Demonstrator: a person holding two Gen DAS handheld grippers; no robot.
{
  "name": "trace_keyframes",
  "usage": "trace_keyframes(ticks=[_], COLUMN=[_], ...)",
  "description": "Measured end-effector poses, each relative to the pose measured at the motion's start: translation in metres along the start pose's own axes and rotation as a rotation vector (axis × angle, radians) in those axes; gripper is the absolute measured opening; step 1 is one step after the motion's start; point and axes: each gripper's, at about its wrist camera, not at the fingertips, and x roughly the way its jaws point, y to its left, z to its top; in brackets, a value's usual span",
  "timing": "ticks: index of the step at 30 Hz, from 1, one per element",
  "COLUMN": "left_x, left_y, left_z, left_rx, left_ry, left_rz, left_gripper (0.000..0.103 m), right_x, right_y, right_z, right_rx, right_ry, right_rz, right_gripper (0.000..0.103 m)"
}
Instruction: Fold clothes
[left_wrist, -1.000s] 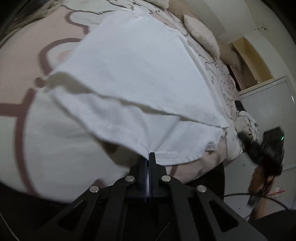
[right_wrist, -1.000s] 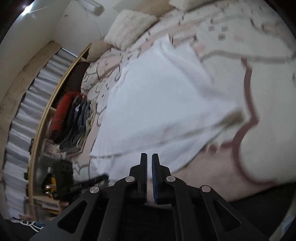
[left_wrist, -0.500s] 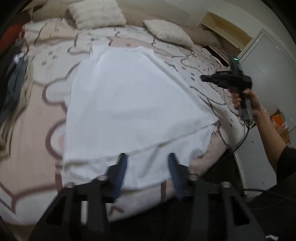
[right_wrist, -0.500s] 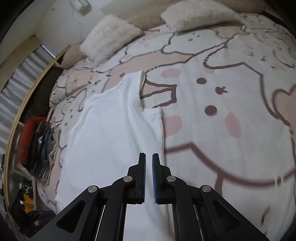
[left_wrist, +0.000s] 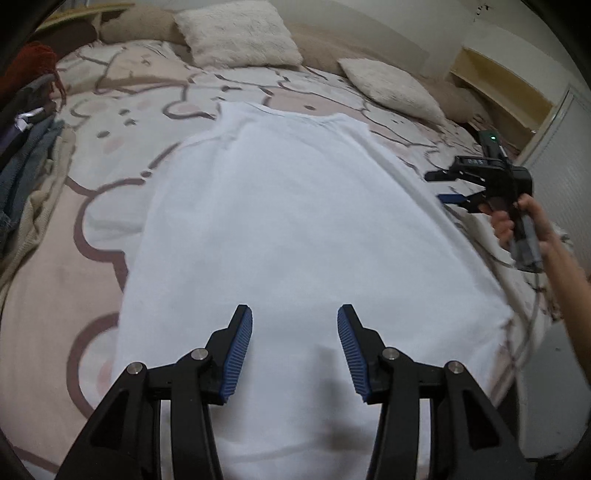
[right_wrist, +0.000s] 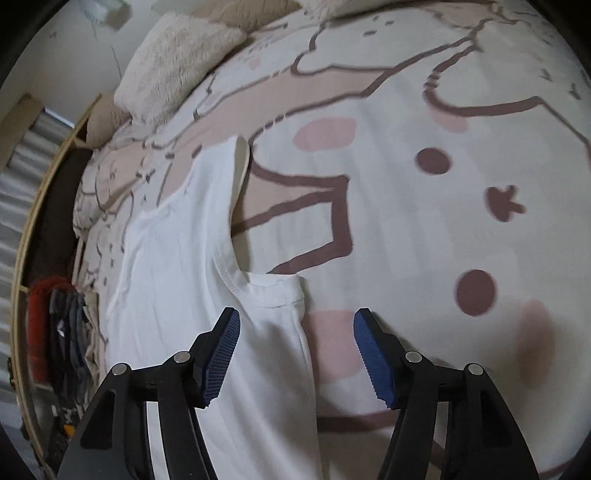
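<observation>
On the bed: a white T-shirt (left_wrist: 295, 229) lies spread flat on a bedspread (left_wrist: 48, 295) printed with pink and brown cartoon outlines.

White T-shirt: the body runs lengthwise away from the left wrist camera, its far end toward the pillows; in the right wrist view its collar (right_wrist: 236, 273) and one short sleeve (right_wrist: 284, 291) lie just ahead of the claw.

Left gripper (left_wrist: 294, 325): jaws spread wide, blue ribbed pads (left_wrist: 236, 354) facing one another, nothing between them; it hovers over the near end of the shirt, not gripping cloth.

Right gripper (right_wrist: 296, 328): jaws likewise wide apart and empty; the sleeve edge falls in the gap between them, with the left pad over the shirt and the right pad (right_wrist: 373, 362) over bare bedspread. From the left wrist view this same tool appears at the right edge of the shirt, held by a hand (left_wrist: 517, 218).

Pillows: two fluffy cream pillows (left_wrist: 240, 33) rest at the head of the bed, well apart from the shirt.

Side of bed: a pile of folded clothes (right_wrist: 59, 332), red and grey, sits beside the bedspread's edge.
</observation>
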Motion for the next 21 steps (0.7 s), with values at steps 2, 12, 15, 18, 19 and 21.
trace_keyframes(ticks=[2,12,15,18,19,21], left_x=[0.008,0.022,0.021,0.016,0.014,0.009], left_y=[0.002,-0.003,-0.002,-0.002,-0.003,-0.004], left_z=[-0.004,-0.027,-0.026,-0.031,-0.032,-0.036], left_rx=[0.015,0.146,0.138,0.142,0.145,0.156], left_ry=[-0.008,-0.031,-0.024,-0.020,-0.019,-0.019], left_rz=[0.019,0.082,0.075,0.072,0.072,0.073], left_gripper=[0.048,0.048,0.048,0.048,0.048,0.048], right_x=[0.007,-0.011,0.003,-0.011,-0.024,-0.047], right_y=[0.009,-0.014,-0.015,-0.021,-0.023,-0.024], right_z=[0.000,0.012,0.011,0.008,0.004,-0.014], right_rx=[-0.057,-0.018,-0.035,0.012,0.032,0.029], right_ry=[0.007,-0.105,-0.072,-0.100,-0.137,-0.178], right_rz=[-0.009,-0.068,-0.093,-0.051,-0.054,-0.042], right_gripper=[0.045,0.006,0.006,0.014,0.029,0.069])
